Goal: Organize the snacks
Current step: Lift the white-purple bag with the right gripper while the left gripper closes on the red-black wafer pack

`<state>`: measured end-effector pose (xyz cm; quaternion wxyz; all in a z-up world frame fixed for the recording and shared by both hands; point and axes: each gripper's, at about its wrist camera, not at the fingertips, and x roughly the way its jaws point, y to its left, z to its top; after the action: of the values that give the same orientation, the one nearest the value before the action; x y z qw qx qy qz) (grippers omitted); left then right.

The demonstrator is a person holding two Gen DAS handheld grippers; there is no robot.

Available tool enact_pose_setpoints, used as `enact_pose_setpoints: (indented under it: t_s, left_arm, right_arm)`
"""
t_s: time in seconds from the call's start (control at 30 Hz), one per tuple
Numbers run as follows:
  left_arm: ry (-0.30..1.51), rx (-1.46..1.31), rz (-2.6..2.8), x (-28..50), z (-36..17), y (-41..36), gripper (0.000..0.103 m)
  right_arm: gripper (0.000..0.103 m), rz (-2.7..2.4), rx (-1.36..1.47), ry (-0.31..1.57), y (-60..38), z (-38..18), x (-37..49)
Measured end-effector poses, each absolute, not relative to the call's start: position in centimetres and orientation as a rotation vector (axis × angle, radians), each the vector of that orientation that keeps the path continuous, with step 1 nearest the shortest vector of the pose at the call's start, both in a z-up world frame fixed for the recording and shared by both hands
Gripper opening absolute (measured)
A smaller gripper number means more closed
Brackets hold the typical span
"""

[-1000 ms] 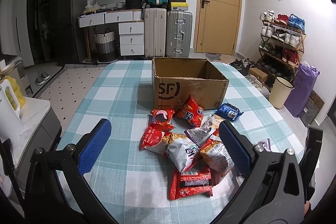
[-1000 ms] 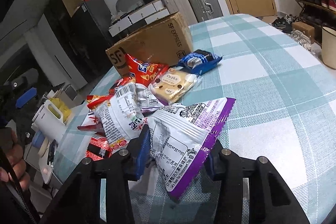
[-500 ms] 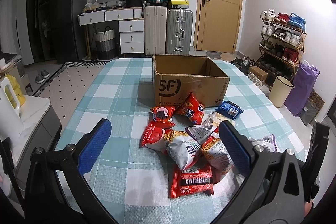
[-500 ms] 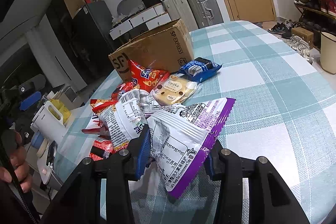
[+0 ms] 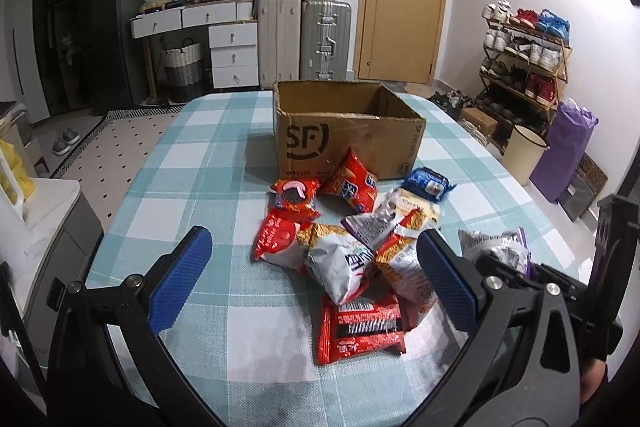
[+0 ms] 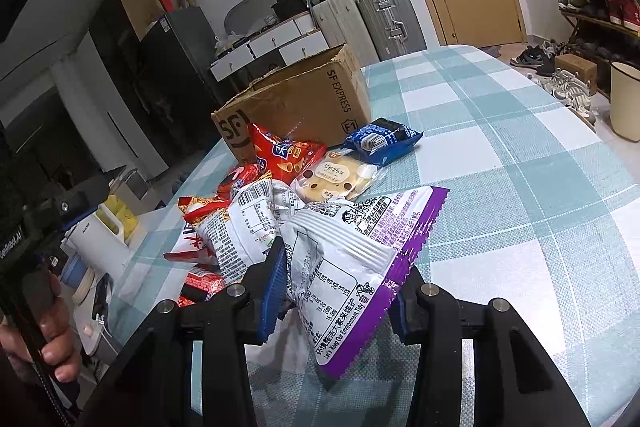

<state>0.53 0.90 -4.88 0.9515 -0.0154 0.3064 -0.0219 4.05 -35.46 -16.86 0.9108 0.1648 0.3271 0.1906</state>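
My right gripper (image 6: pixel 338 287) is shut on a white and purple snack bag (image 6: pixel 352 251) and holds it above the table; the bag also shows in the left wrist view (image 5: pixel 496 247). My left gripper (image 5: pixel 316 275) is open and empty above the near side of a pile of snack packets (image 5: pixel 352 235). The pile holds red, white and blue packets. An open cardboard box (image 5: pixel 348 131) marked SF stands behind the pile, also seen in the right wrist view (image 6: pixel 296 107).
The table has a teal checked cloth (image 5: pixel 192 163). A white cabinet with a kettle (image 5: pixel 16 187) stands at the left. Suitcases (image 5: pixel 304 39), drawers and a door are at the back. A shoe rack (image 5: pixel 524 67) and a bin (image 5: pixel 524 155) stand at the right.
My right gripper has lifted the purple bag higher off the table. The left view has risen slightly; its jaws stay open.
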Motion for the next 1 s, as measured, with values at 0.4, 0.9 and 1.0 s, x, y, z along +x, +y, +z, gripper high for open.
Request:
enact_pose_setpoints:
  t_s: [0.4,0.9,1.0]
  left_arm:
    - [0.705,-0.005,-0.077,1.5,-7.6,0.5,0.102]
    - [0.818,0.000,-0.135,3.4,-11.2,-0.7,0.102]
    - [0.839,0.007,-0.145,4.0,-12.1,-1.1,0.102]
  right_arm:
    - [0.044,0.386,0.331,0.676,-35.7,-16.9,3.9]
    - [0.044,0.380,0.332,0.680,-36.0,-16.9,4.0]
    - [0.044,0.376,0.334,0.684,-36.2,-17.0,3.9]
